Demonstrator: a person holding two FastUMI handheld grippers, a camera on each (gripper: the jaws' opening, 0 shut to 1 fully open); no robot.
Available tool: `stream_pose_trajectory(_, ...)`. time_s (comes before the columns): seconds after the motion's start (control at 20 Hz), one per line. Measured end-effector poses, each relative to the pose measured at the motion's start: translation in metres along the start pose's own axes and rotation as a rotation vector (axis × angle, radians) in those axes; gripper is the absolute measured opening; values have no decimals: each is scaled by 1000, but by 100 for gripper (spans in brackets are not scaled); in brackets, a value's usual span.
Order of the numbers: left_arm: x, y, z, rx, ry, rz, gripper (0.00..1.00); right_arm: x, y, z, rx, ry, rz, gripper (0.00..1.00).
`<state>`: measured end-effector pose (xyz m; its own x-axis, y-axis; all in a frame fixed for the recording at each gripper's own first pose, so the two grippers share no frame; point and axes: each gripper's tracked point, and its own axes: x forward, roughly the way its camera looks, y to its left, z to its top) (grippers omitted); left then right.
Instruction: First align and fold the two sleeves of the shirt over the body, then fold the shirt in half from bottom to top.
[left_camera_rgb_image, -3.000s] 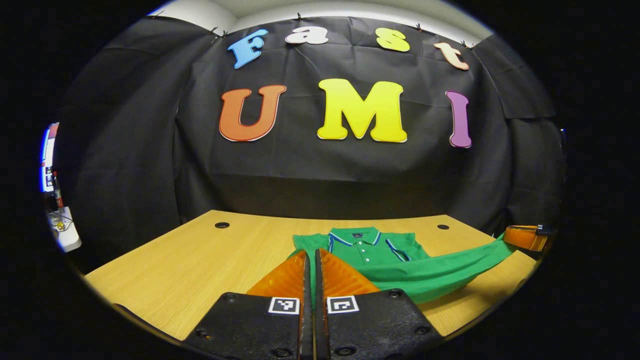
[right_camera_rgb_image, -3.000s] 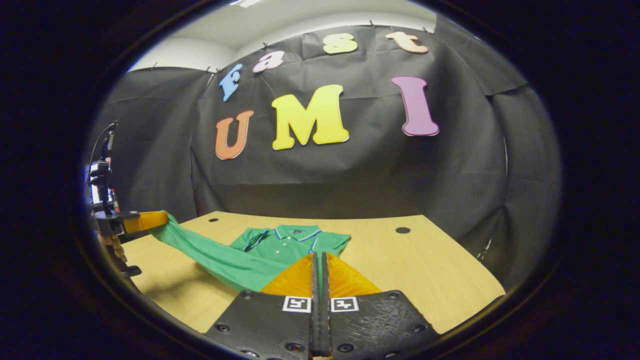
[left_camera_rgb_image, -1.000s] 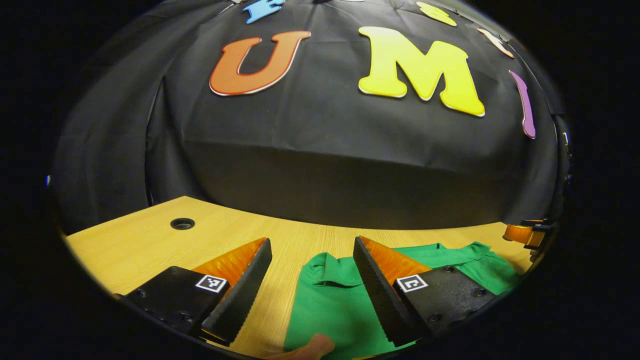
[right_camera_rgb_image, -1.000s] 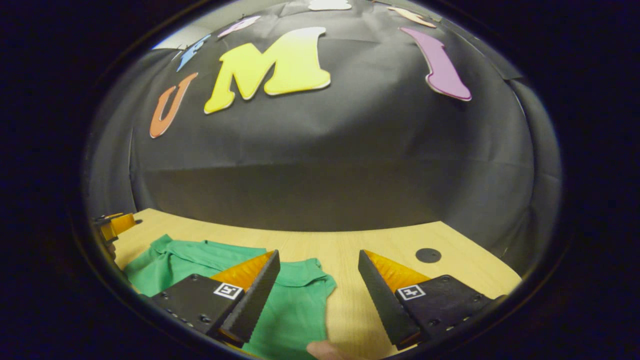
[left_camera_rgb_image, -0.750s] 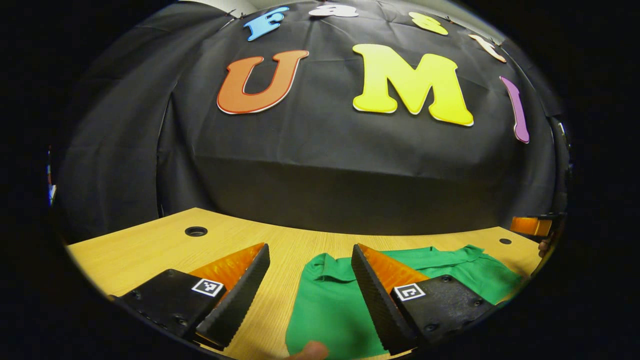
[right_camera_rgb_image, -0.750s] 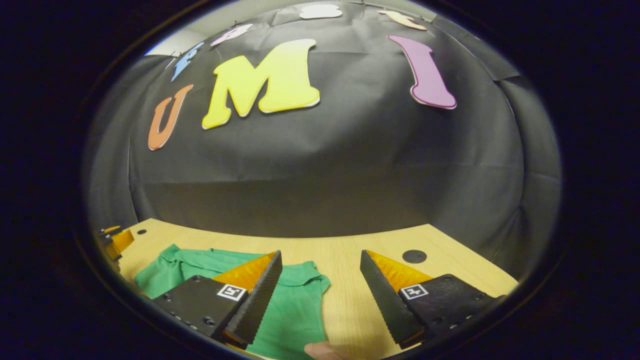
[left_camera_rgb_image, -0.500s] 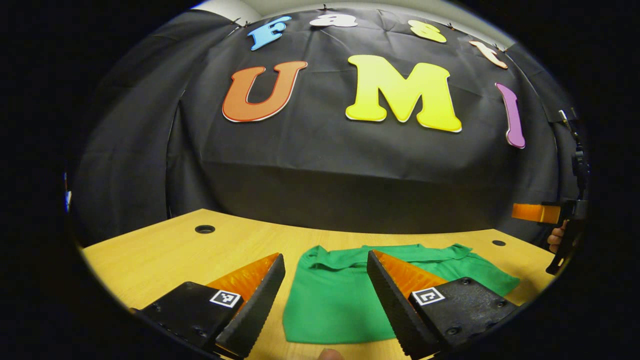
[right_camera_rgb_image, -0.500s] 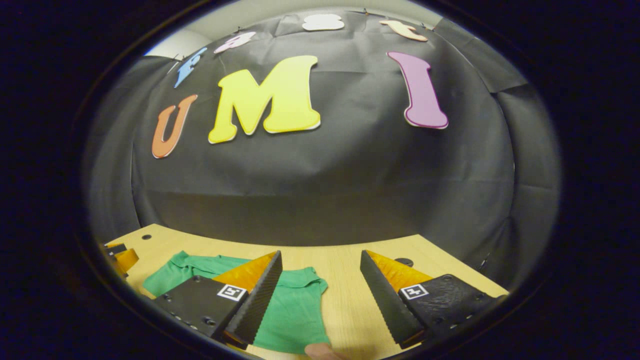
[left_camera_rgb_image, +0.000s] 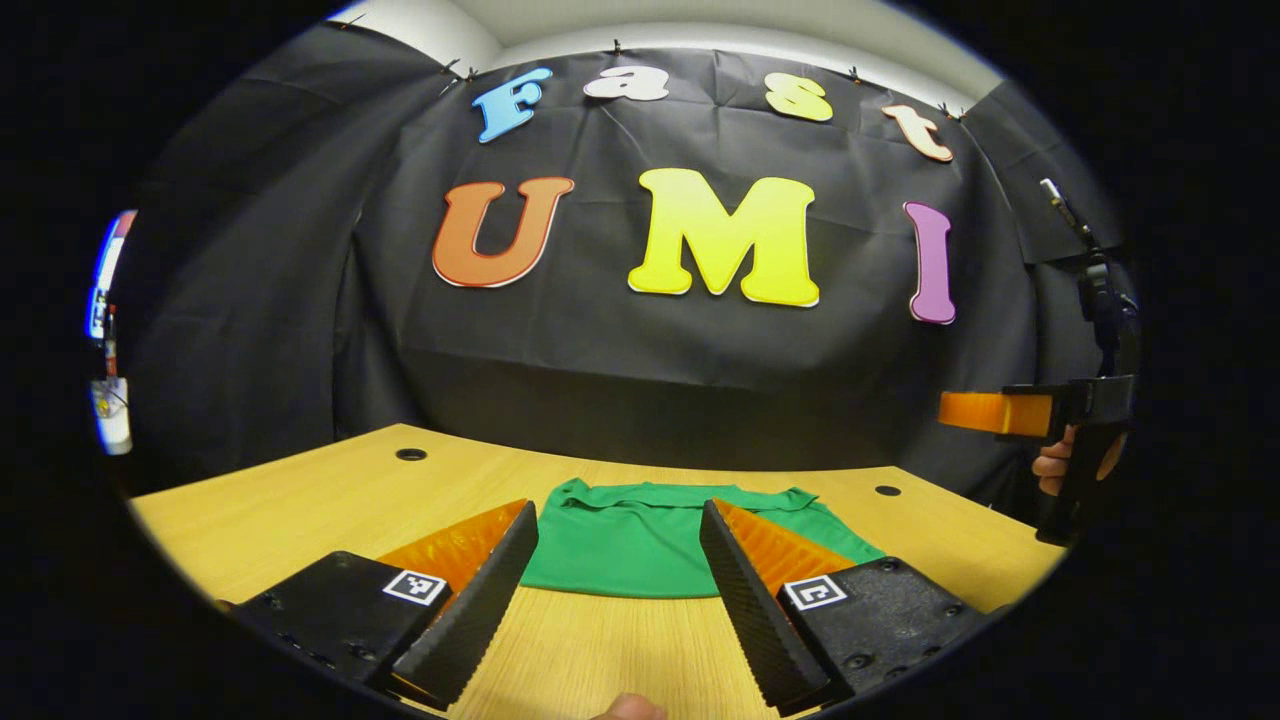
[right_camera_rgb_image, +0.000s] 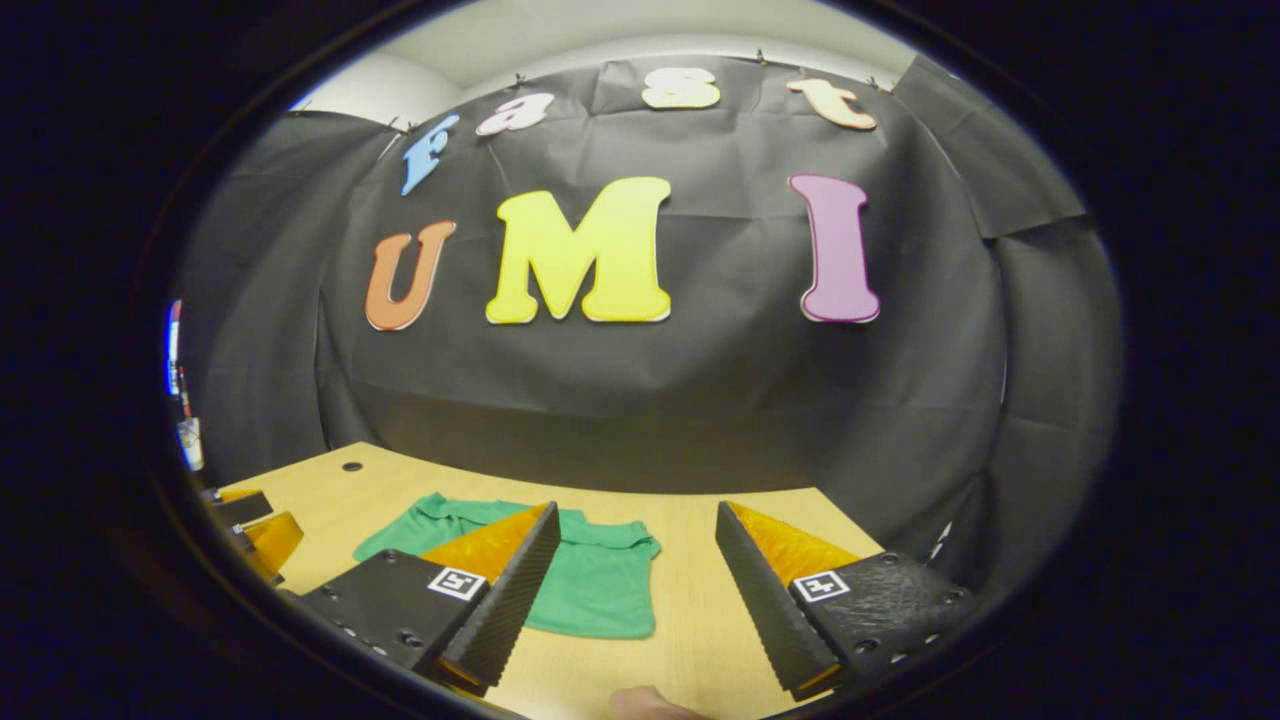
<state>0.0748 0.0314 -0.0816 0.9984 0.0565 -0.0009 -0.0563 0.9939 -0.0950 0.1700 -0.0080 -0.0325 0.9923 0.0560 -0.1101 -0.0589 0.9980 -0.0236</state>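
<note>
The green fabric shirt (left_camera_rgb_image: 640, 535) lies flat on the light wooden tabletop (left_camera_rgb_image: 300, 510), folded into a compact rectangle. Its near edge is a straight fold line; its far edge shows a bunched seam of layered cloth. In the right gripper view the same shirt (right_camera_rgb_image: 590, 580) lies left of centre, with a rounded sleeve end at its far right corner.

The left gripper (left_camera_rgb_image: 618, 510) is above the tabletop, on the near side of the shirt. Its jaws are spread wide and nothing is between them. The fingers frame the shirt's near edge without touching it. A fingertip of the person (left_camera_rgb_image: 625, 708) shows at the bottom edge of the left gripper view.

The right gripper (right_camera_rgb_image: 635, 510) is likewise spread wide and empty. Its left finger overlaps the shirt in the picture; whether it touches cannot be told. Its right finger is over bare wood. In the left gripper view the right gripper (left_camera_rgb_image: 975, 411) shows at the far right, raised well above the tabletop, held by a hand (left_camera_rgb_image: 1052, 468). In the right gripper view the left gripper (right_camera_rgb_image: 255, 530) shows at the far left edge.

Round dark holes (left_camera_rgb_image: 410, 454) are set in the tabletop near its far corners.
</note>
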Motion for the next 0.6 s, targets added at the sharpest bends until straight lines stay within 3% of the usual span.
stream_pose_trajectory(0.25, -52, -12, 31, 97, 25, 25, 100, -93, -6, -4, -92, -47, 5, 95)
stream_pose_trajectory(0.6, -95, -28, 20, 2, 144, -41, 100, -165, 2, -23, -62, -79, 9, 95)
